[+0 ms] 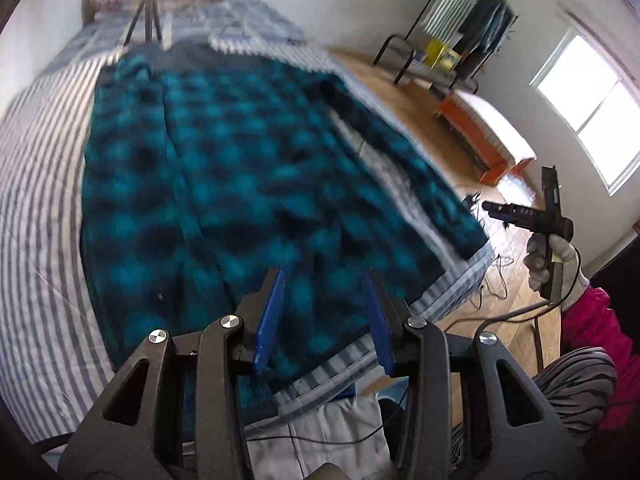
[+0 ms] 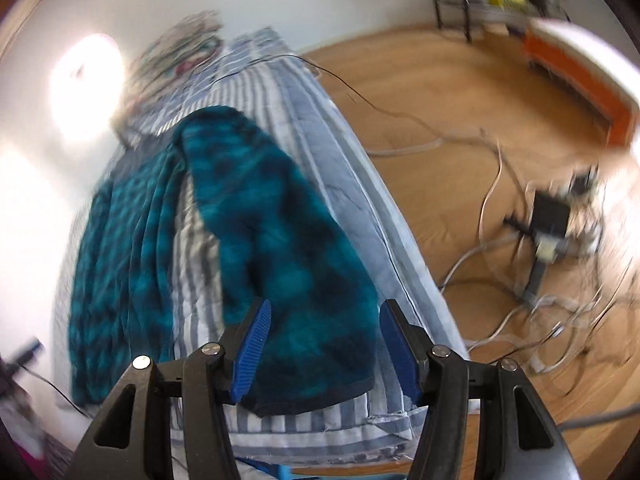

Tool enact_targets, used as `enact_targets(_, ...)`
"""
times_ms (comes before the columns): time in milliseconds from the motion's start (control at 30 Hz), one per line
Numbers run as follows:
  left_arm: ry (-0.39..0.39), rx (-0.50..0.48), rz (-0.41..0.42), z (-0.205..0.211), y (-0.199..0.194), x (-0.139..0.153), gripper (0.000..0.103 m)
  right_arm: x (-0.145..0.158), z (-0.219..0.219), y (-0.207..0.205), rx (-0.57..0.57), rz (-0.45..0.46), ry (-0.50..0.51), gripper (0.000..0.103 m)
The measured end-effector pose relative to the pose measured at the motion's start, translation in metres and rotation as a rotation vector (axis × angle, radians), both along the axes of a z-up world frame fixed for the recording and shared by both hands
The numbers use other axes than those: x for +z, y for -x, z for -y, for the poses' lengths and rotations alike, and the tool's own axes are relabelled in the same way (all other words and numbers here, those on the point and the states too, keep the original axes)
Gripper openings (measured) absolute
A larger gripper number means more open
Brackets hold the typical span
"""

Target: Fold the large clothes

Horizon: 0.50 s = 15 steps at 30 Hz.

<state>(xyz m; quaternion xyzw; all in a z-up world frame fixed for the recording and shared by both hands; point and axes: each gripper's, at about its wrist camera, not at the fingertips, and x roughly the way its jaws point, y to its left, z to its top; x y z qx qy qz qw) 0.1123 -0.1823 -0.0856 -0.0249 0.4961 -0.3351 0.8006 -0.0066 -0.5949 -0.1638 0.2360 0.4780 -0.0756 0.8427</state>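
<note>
Teal-and-black checked garment (image 1: 248, 168) on grey-and-white striped bedcover (image 1: 44, 184); blue-padded tongs (image 1: 324, 312).

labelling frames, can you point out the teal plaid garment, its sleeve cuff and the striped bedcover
teal plaid garment (image 1: 248, 168): left wrist view, middle of its body
sleeve cuff (image 2: 320, 394): right wrist view, dark hem edge
striped bedcover (image 1: 44, 184): left wrist view, bare part left of garment

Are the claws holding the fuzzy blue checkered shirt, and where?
No, nothing is held. The left claw and right claw are both open above the blue checkered shirt, which lies spread on the striped bed.

Right gripper (image 2: 324, 344) fingers (image 2: 252, 348) spread above teal plaid sleeve (image 2: 280, 248), striped bed (image 2: 352, 184)
</note>
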Motion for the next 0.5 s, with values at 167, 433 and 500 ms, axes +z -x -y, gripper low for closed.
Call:
enact_targets(167, -0.023, -0.007, -0.013, 0.006, -0.006, -0.016, 0.041, -0.036, 0.025, 0.005, -0.066, 0.017, -0.166, 0.053)
enact_targets(433, -0.050, -0.017, -0.033, 0.007, -0.010, -0.030, 0.041, -0.049, 0.024, 0.008, -0.049, 0.014, -0.197, 0.022)
enact_targets(500, -0.051, -0.019, -0.033, 0.007, -0.010, -0.030, 0.041, -0.043, 0.019, 0.006, -0.028, 0.010, -0.156, 0.009)
